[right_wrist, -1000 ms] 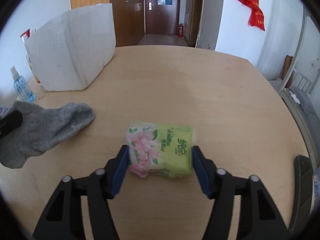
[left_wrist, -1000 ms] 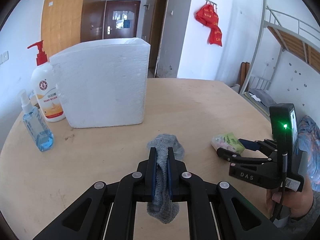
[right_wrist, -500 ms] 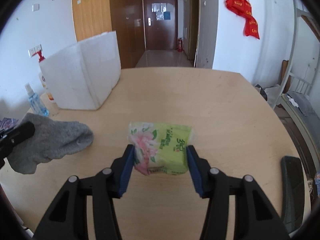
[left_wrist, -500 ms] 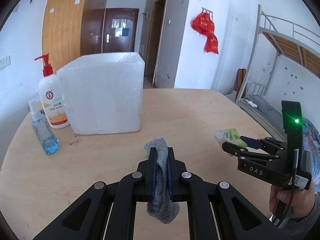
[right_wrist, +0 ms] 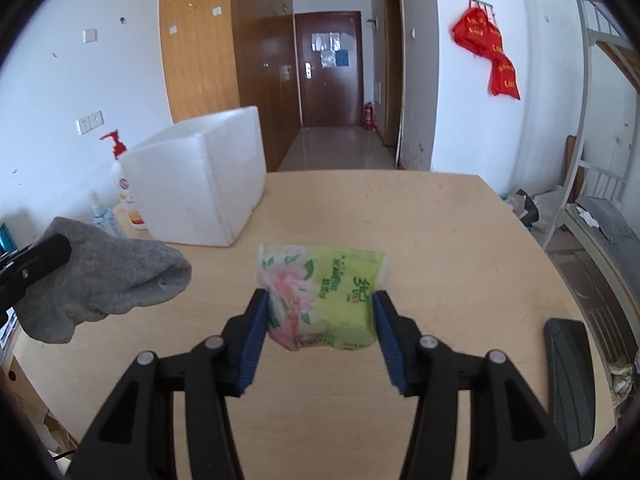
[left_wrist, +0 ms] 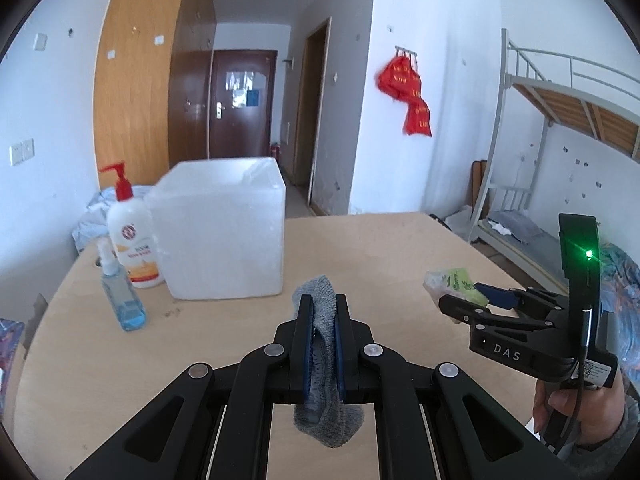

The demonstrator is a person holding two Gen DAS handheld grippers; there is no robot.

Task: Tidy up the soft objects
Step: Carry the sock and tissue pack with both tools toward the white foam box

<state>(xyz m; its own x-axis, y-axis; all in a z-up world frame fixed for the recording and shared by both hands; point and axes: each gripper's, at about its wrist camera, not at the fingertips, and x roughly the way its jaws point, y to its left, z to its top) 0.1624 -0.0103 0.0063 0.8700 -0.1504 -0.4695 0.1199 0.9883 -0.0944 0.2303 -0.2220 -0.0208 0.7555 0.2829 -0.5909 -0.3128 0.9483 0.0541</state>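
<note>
Left tongs [left_wrist: 320, 312] clamped on grey sock [left_wrist: 326, 424], lifted above counter [left_wrist: 380, 248]. Right tongs [right_wrist: 320, 312] clamped on green tissue pack [right_wrist: 324, 292], also above counter. White foam box [left_wrist: 224, 236] far left.

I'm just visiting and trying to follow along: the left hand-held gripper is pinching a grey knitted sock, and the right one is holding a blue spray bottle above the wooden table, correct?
Not quite. The right hand-held gripper holds a green and pink floral tissue pack, as the right wrist view shows; the blue spray bottle stands on the wooden table. The left hand-held gripper is indeed pinching the grey knitted sock.
</note>
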